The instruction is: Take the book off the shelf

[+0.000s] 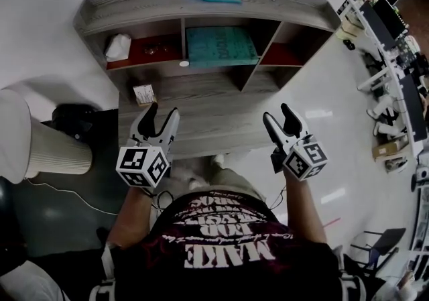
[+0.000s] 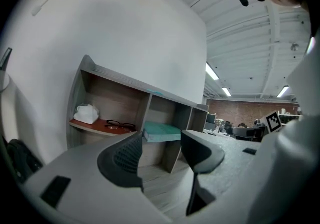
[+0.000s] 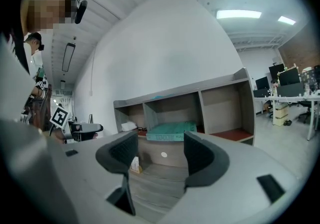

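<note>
On the shelf (image 1: 134, 5) the book (image 1: 221, 45) looks stiff; we'd pinch its front edge. Our left hand-held gripper (image 1: 163, 110) and right hand-held gripper (image 1: 276, 113) are wide apart, empty.

Grey left claw (image 1: 163, 110), right claw (image 1: 275, 112); dark lettered shirt (image 1: 228, 247).

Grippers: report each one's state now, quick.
Left gripper: open, holding nothing.
Right gripper: open, holding nothing.

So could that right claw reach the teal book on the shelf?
Probably yes. The right gripper has its jaws apart and empty, and the book lies flat in the open middle compartment of the shelf, with nothing between them.
</note>
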